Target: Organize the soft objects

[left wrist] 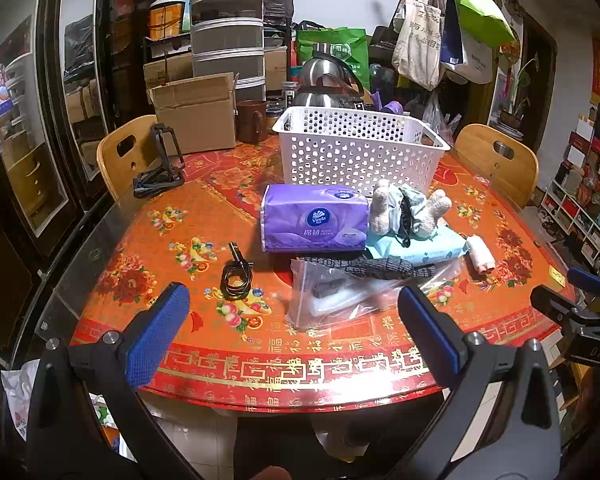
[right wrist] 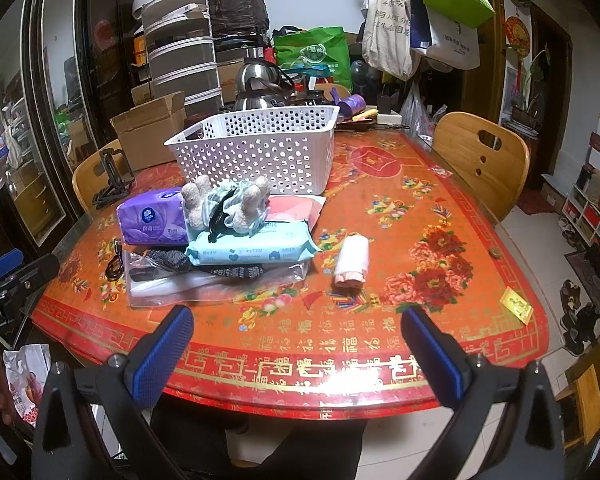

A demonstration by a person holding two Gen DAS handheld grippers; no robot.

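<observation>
Both grippers are held off the near edge of the red patterned table (left wrist: 172,240), above the floor. The left gripper (left wrist: 294,330) is spread wide, its blue pads well apart, and nothing is gripped between them. The right gripper (right wrist: 298,346) is likewise spread wide and nothing is held.

In the left wrist view, a white perforated basket (left wrist: 356,152) is seen at about 12 o'clock, towards the far side of the table. Just in front of it, a purple tissue pack (left wrist: 314,218) is laid, and at its 3 o'clock a plush toy (left wrist: 410,208) is rested on a light blue wet-wipe pack (left wrist: 420,250). A dark knitted piece (left wrist: 372,266) is draped over a clear plastic bag (left wrist: 340,300) at the near side of the pile. A small rolled pink-and-white cloth (right wrist: 352,260) is set apart on the table, at 3 o'clock from the pile. A coiled black cable (left wrist: 236,276) is placed at 9 o'clock from the bag.
</observation>
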